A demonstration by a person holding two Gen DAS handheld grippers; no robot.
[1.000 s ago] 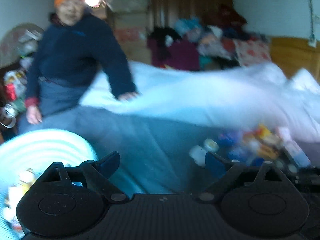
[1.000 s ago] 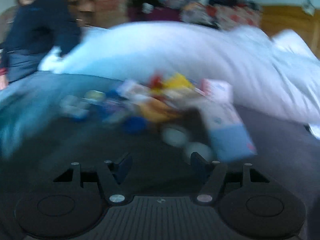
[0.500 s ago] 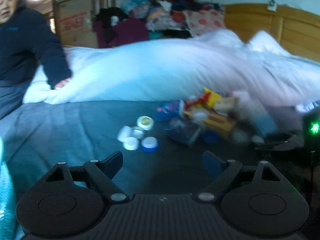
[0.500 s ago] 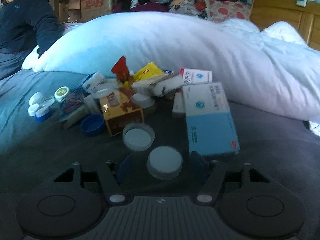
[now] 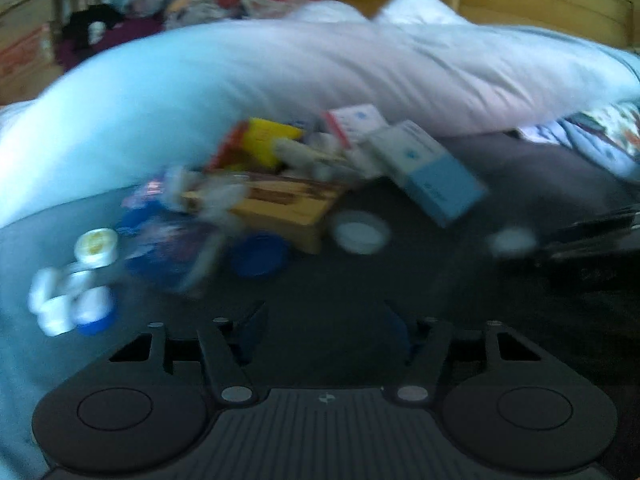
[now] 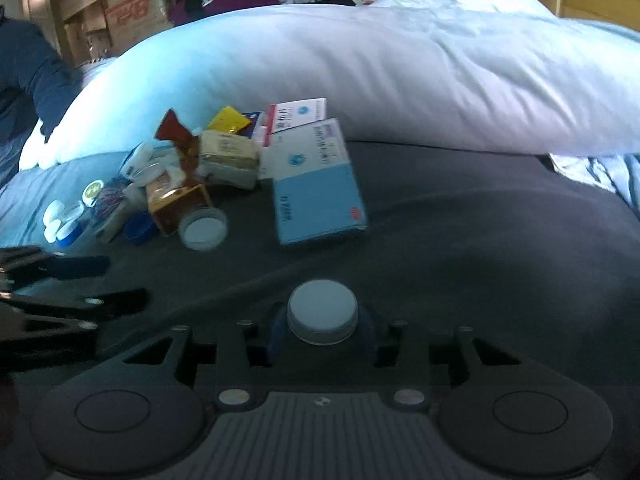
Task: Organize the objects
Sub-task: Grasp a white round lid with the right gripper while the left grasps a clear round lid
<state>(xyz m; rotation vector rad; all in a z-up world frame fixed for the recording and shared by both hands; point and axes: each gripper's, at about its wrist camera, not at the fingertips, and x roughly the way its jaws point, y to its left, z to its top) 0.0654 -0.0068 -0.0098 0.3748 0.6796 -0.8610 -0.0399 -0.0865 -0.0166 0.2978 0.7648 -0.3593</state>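
The small white cap sits between the right claw's blue fingers, which squeeze its ridged sides; it looks light, hard and a bit slippery, while the left claw hangs open and empty.

Your right gripper pinches a round white plastic cap; the heap of cardboard boxes lies behind, front of the puffy white duvet.
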